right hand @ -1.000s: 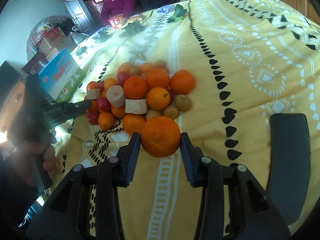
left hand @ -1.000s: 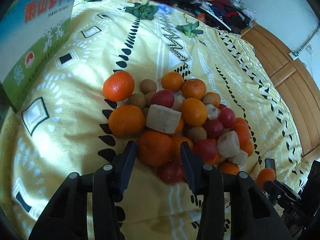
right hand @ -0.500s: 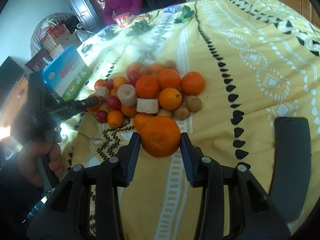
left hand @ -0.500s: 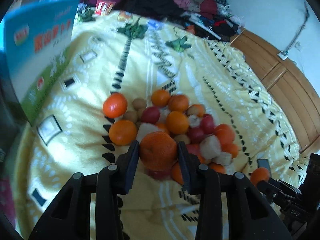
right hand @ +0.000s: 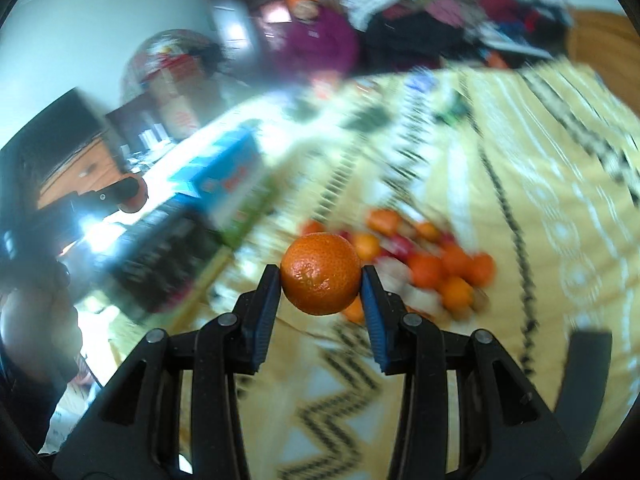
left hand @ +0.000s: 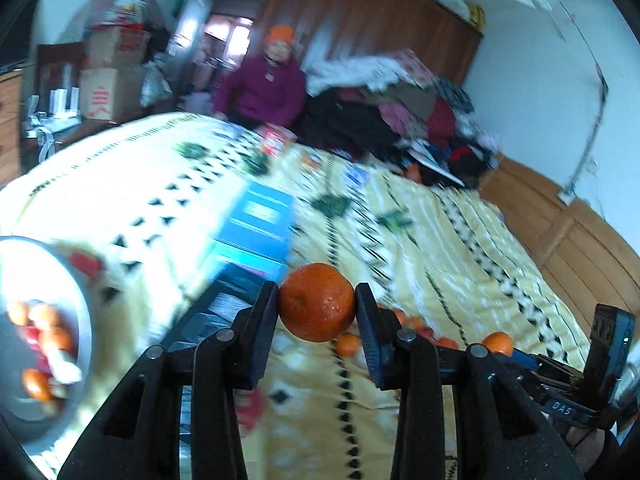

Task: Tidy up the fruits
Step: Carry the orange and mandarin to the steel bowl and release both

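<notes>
My left gripper (left hand: pixel 317 307) is shut on an orange tangerine (left hand: pixel 316 300), held up in the air above the yellow bedspread (left hand: pixel 420 240). A metal bowl (left hand: pixel 78 304) with several fruits sits at the left edge of the left wrist view. My right gripper (right hand: pixel 320 276) is shut on another tangerine (right hand: pixel 320 268), also lifted. The fruit pile (right hand: pixel 432 256) of tangerines and red fruits lies blurred on the spread behind it; in the left wrist view a few of its fruits (left hand: pixel 404 320) peek past the fingers.
A blue and green carton (right hand: pixel 228 176) stands left of the pile, also seen as a blue carton (left hand: pixel 256 228). A person in a purple top (left hand: pixel 264 88) sits at the far end. A clothes heap (left hand: pixel 400 112) and wooden headboard (left hand: pixel 580 240) lie to the right.
The left gripper closed on a tangerine at the pile's near edge, lifted it and swung left, bringing the bowl into view. The right gripper rose with its tangerine and turned left.
</notes>
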{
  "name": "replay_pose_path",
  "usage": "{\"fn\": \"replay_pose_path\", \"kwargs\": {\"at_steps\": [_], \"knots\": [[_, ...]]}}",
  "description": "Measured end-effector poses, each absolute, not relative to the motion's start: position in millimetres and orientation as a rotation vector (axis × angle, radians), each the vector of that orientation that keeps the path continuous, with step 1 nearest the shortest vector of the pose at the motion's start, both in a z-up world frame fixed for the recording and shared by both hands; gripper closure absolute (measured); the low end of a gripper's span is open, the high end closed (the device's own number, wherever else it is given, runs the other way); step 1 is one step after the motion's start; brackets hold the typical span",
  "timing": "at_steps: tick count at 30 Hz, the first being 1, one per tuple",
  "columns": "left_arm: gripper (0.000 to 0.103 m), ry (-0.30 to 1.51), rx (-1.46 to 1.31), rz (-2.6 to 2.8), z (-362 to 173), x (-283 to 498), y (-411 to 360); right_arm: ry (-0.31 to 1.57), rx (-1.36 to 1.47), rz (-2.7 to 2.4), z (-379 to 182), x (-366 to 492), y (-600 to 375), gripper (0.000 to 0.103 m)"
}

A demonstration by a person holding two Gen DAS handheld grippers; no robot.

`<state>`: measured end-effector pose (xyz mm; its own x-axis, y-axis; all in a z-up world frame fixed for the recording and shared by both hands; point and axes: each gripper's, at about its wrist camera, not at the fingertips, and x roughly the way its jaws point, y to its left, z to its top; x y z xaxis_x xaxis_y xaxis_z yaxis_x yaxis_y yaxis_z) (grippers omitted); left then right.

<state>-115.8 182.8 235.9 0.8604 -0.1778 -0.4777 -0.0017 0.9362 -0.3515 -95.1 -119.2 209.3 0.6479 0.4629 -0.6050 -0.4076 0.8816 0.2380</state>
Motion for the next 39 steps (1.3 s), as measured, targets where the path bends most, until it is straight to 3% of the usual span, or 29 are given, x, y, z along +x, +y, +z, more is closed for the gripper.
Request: {"fn": "replay_pose_path", "kwargs": {"at_steps": [8,17,39], "knots": [[0.063,0.468,-0.446,0.158,242,-177,316,0.652,-0.034,0.760,263,-102,29,0.062],[0.063,0.504,-0.523,0.312,207,-208,422,0.735,-0.135,0.997,262,-115,189,0.062],[0.063,0.643,-0.572,0.363,148,-210,464,0.935,-0.180,1.025,211,-111,286,0.062]]}}
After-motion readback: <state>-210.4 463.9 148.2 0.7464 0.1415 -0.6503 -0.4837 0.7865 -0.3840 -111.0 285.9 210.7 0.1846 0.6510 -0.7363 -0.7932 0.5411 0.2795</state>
